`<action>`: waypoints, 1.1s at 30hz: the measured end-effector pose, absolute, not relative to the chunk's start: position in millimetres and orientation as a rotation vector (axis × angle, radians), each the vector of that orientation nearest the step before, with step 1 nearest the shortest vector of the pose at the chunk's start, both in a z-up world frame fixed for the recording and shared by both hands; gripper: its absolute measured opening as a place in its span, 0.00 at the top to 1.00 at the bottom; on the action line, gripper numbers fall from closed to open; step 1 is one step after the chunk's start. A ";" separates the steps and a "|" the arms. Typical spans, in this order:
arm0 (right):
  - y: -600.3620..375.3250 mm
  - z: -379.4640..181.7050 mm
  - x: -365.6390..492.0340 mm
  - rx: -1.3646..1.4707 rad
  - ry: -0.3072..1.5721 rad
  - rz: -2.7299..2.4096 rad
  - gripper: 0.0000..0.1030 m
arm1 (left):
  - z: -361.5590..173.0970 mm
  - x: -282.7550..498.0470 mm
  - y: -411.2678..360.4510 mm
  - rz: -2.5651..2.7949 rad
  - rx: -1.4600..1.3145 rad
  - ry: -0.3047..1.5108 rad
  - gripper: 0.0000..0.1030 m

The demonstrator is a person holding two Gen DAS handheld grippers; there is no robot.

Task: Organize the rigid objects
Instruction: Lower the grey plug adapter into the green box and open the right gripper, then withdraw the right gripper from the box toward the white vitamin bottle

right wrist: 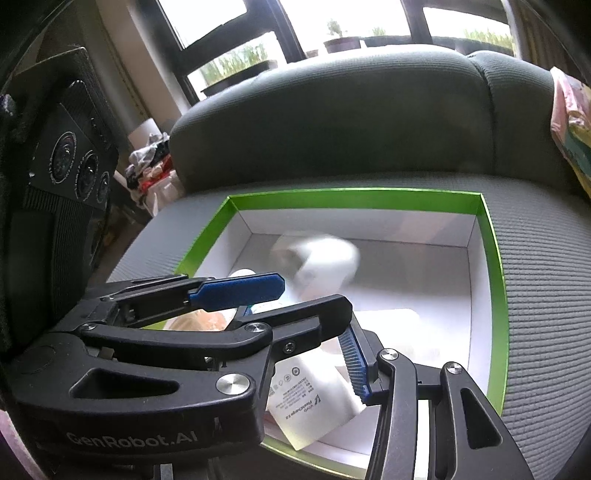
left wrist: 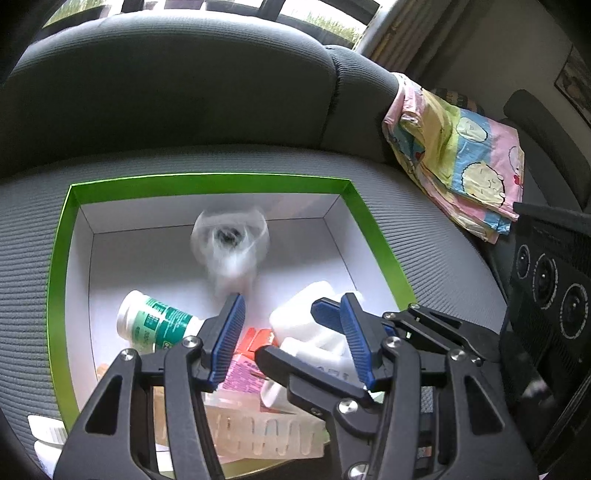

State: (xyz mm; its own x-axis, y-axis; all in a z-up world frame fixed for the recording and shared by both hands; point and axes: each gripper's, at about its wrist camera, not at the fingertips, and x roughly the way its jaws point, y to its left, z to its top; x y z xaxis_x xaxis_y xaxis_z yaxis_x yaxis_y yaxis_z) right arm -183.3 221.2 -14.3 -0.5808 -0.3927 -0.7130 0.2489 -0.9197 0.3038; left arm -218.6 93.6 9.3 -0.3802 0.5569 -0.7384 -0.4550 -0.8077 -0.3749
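Note:
A green-rimmed box (left wrist: 59,258) with a white inside sits on a grey sofa seat; it also shows in the right wrist view (right wrist: 495,258). In it a blurred whitish object (left wrist: 229,243) is in motion; it also shows in the right wrist view (right wrist: 321,262). A white bottle with a green label (left wrist: 155,321) lies on its side. A white charger (left wrist: 314,332) (right wrist: 314,398), a pink packet (left wrist: 243,373) and a translucent tray (left wrist: 258,432) lie near the front. My left gripper (left wrist: 291,328) is open and empty above the box. My right gripper (right wrist: 314,314) is open and empty over the charger.
A dark grey sofa backrest (left wrist: 166,92) stands behind the box. A colourful cartoon cloth (left wrist: 461,155) lies on the seat to the right. The other gripper's black camera body (left wrist: 546,280) is at the right edge. A window with plants (right wrist: 332,33) is behind the sofa.

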 end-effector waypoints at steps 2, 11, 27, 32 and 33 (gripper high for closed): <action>220.3 -15.7 -185.0 1.202 -0.232 -2.500 0.51 | 7.1 -220.7 90.2 2.196 -1.245 -0.158 0.50; 223.2 -9.6 -182.4 1.244 -0.215 -2.547 0.51 | 9.6 -223.9 74.9 2.270 -1.293 -0.177 0.03; 246.5 16.5 -150.4 1.201 -0.301 -2.639 0.31 | 36.8 -198.1 34.1 2.421 -1.279 -0.201 0.01; 242.5 28.5 -134.5 1.166 -0.272 -2.657 0.31 | 47.4 -182.1 27.5 2.472 -1.237 -0.158 0.01; 241.0 30.8 -131.3 1.158 -0.263 -2.660 0.31 | 49.4 -178.6 26.4 2.483 -1.228 -0.151 0.01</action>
State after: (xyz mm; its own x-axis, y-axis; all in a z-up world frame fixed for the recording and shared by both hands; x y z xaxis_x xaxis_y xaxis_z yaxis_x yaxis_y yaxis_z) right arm -131.3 241.0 30.8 -0.6620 -0.2776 -0.6962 0.1360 -0.9580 0.2526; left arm -178.6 26.3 49.4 -0.5542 0.3681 -0.7466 -0.2752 -0.9275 -0.2530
